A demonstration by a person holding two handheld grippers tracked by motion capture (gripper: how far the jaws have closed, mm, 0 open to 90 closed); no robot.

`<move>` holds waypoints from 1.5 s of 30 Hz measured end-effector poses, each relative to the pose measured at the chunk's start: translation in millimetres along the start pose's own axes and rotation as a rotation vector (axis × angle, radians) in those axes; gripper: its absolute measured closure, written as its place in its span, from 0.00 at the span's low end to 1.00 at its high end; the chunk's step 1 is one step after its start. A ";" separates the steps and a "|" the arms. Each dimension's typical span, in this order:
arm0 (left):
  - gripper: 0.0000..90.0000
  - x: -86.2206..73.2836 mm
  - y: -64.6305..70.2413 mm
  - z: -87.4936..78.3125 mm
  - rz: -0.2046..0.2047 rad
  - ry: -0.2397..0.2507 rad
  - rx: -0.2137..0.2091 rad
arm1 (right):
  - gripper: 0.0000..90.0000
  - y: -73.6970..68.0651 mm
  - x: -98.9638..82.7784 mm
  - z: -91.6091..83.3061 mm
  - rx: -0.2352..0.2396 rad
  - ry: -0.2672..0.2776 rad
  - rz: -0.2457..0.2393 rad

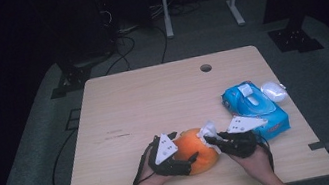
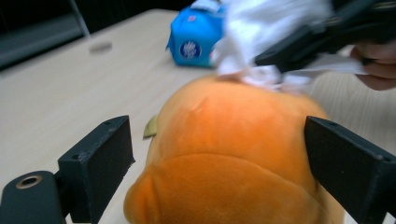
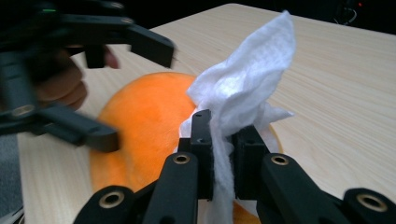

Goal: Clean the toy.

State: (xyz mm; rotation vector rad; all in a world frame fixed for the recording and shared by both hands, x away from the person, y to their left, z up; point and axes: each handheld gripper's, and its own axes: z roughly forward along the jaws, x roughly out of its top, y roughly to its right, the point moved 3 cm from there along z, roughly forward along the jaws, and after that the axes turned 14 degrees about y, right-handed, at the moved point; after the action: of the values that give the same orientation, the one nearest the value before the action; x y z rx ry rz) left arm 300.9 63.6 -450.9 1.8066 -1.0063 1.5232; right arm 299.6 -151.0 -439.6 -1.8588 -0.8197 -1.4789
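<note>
An orange plush toy (image 1: 196,155) lies near the table's front edge. My left gripper (image 1: 185,146) stands open, with one jaw on each side of the plush (image 2: 233,140). The left jaw is a little clear of the plush, while the right jaw sits close against its side. My right gripper (image 3: 223,140) is shut on a crumpled white wipe (image 3: 247,79). It holds the wipe (image 1: 208,130) against the top right of the plush (image 3: 140,121). In the right gripper view, the left gripper (image 3: 135,93) straddles the plush's far side.
A blue pack of wipes (image 1: 255,107) lies just right of the right hand, with a white rounded object (image 1: 273,90) behind it. The wooden table (image 1: 153,99) has a cable hole (image 1: 205,68) near its far edge. Cables and a metal stand are on the floor beyond.
</note>
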 end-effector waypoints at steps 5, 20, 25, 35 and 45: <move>0.33 -1.6 13.5 0.1 0.067 -0.014 -0.011 | 0.89 -18.5 11.7 4.4 0.007 0.003 -0.095; 0.03 -4.2 5.1 -1.5 -0.066 -0.015 -0.108 | 0.89 -19.2 7.9 -9.0 0.107 -0.054 -0.111; 0.29 -4.9 5.5 -0.1 -0.096 -0.025 -0.110 | 0.89 -14.9 7.6 -7.1 0.082 -0.044 -0.096; 0.30 2.7 11.3 -0.9 0.109 0.029 -0.021 | 0.89 -2.4 14.4 -3.2 0.033 0.009 -0.056; 0.28 -1.5 6.0 -0.6 -0.027 0.015 -0.006 | 0.89 -14.5 16.5 0.0 0.060 0.019 -0.052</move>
State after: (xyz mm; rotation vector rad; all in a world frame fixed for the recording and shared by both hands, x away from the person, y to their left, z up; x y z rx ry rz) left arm 295.5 61.0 -452.6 1.7950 -0.9748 1.5140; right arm 291.3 -140.6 -422.1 -1.7888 -0.8996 -1.4856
